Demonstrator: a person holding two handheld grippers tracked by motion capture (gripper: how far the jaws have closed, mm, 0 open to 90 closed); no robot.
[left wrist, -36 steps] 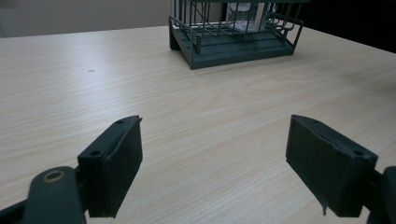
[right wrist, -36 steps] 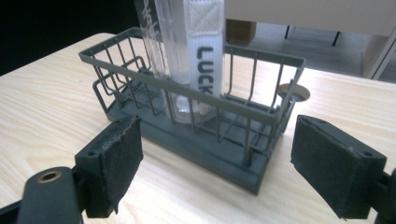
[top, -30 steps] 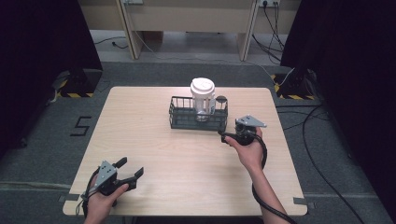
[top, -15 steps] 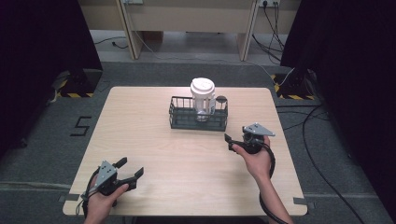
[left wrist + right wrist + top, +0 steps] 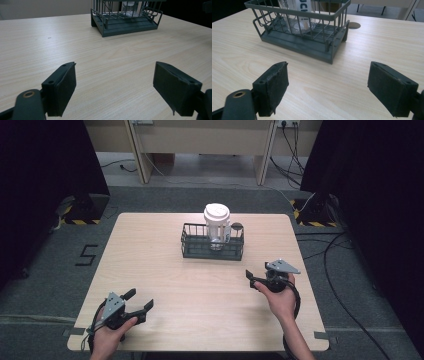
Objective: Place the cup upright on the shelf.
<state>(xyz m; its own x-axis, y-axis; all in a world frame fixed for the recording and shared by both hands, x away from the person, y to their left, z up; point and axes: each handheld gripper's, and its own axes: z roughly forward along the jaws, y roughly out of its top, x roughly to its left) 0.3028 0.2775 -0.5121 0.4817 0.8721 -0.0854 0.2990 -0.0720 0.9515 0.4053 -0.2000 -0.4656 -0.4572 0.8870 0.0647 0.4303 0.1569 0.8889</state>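
The table (image 5: 165, 270) is a pale wooden square standing on grey carpet. Toward its 12 o'clock edge, a little right of centre, sits a dark wire basket (image 5: 212, 247), a long rectangle with a solid base and open barred walls. A white cup (image 5: 217, 222) with a white lid stands upright inside the basket, rising well above its rim (in the right gripper view its lower part looks clear, with dark lettering partly cut off at the top). Just behind the basket, at about 1 o'clock from it, a small round hole (image 5: 237, 226) is set in the tabletop.

The right gripper (image 5: 251, 278) is held in the person's right hand (image 5: 279, 297) at roughly 4 o'clock on the table, well apart from the basket. In its own view the two black jaws stand wide apart with nothing between them, only bare wood below.

The left gripper (image 5: 141, 301) is in the left hand (image 5: 109, 336) at about 7 o'clock, near the table's front edge. Its jaws are also spread wide and grip nothing; the basket lies far ahead of them.
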